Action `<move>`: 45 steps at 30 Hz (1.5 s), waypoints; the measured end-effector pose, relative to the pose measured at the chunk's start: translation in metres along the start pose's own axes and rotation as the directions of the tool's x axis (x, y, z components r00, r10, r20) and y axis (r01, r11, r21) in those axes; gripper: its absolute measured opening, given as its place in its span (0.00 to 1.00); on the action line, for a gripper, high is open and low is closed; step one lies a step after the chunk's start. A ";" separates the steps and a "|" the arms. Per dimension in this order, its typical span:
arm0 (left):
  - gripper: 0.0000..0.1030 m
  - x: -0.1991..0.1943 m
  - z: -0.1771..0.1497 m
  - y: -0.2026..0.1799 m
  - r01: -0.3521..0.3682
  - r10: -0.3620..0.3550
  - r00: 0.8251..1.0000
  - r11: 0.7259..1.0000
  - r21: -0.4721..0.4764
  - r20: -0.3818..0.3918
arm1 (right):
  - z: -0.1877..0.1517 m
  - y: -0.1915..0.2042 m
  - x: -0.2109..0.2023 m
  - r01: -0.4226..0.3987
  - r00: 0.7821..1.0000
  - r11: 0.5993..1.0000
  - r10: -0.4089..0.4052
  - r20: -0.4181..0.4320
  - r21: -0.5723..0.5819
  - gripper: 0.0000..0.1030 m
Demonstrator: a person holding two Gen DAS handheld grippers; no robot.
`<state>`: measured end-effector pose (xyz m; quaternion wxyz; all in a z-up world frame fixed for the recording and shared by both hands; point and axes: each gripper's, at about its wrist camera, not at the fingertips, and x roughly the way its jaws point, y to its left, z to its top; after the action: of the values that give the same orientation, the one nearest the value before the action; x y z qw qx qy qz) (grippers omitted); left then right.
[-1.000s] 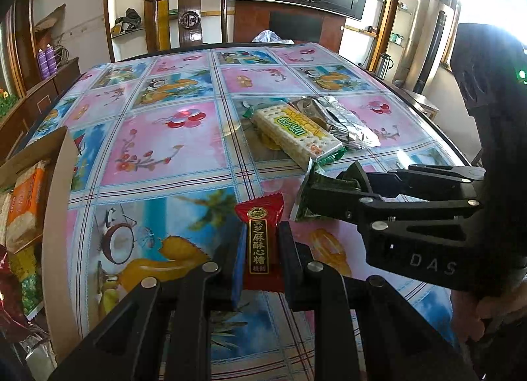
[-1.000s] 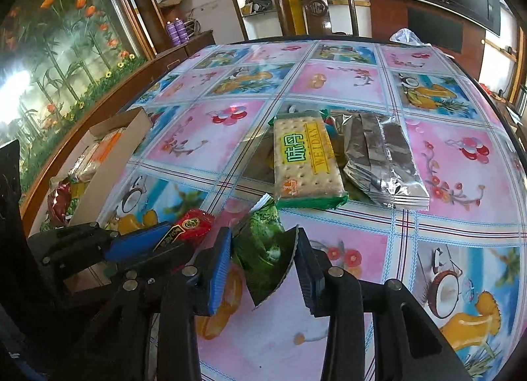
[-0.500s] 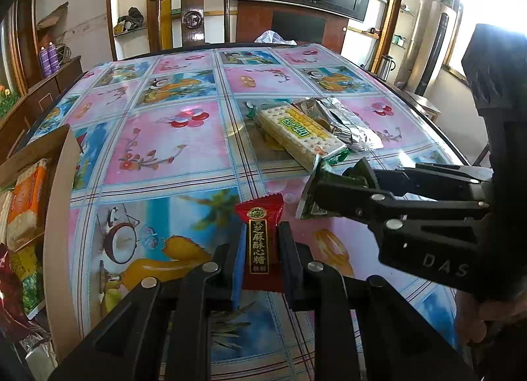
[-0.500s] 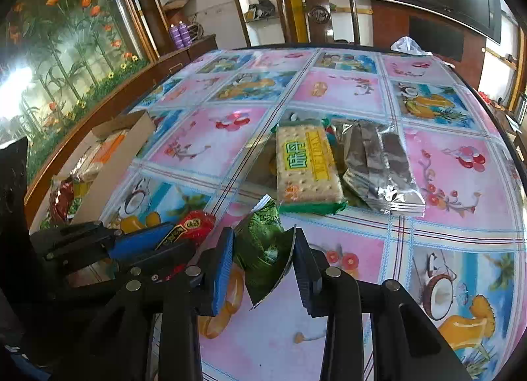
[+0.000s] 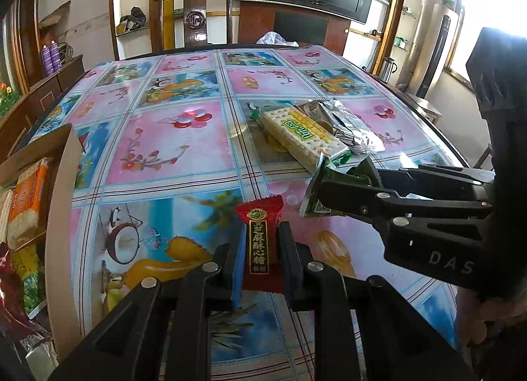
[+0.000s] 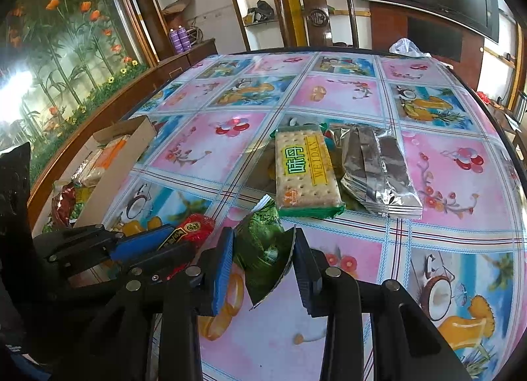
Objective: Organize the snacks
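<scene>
My left gripper [image 5: 262, 244] is shut on a red candy packet [image 5: 260, 216] with gold lettering, held upright just above the patterned tablecloth [image 5: 171, 143]. My right gripper [image 6: 263, 249] is shut on a crumpled green snack packet [image 6: 260, 239]. The two grippers sit side by side. From the left wrist view the right gripper [image 5: 329, 193] holds the green packet [image 5: 314, 199] to the right. From the right wrist view the left gripper [image 6: 171, 239] holds the red candy [image 6: 194, 227] to the left.
A pack of crackers [image 6: 304, 170] and a silver foil bag [image 6: 375, 170] lie beyond the grippers at mid-table. An open cardboard box [image 5: 62, 183] with several snacks stands at the left edge. A wooden chair [image 5: 194, 15] stands at the far side.
The right gripper's jaws have drawn slightly closer on the green packet. Both hands and the snacks on the table stay where they were.
</scene>
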<state>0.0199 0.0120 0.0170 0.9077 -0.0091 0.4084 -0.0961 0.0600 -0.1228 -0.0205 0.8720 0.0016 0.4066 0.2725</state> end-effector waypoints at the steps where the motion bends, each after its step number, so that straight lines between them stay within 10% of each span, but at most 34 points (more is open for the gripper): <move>1: 0.18 0.001 0.000 -0.001 0.000 0.000 1.000 1.000 0.000 0.000 | 0.000 0.000 0.000 0.001 1.000 1.000 -0.001 0.001 0.001 0.36; 32: 0.18 -0.029 0.011 0.005 0.025 -0.020 0.996 0.998 -0.052 0.084 | 0.004 -0.005 -0.033 0.021 0.983 0.978 -0.059 0.175 0.210 0.36; 45: 0.18 -0.087 0.009 0.046 -0.012 0.036 0.984 0.990 -0.139 0.175 | 0.000 0.052 -0.029 -0.046 0.972 0.983 0.004 0.234 0.176 0.37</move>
<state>-0.0220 0.0727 0.0836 0.9387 -0.0750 0.3318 -0.0556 0.0201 -0.0926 0.0119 0.9064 0.1174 0.3244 0.2437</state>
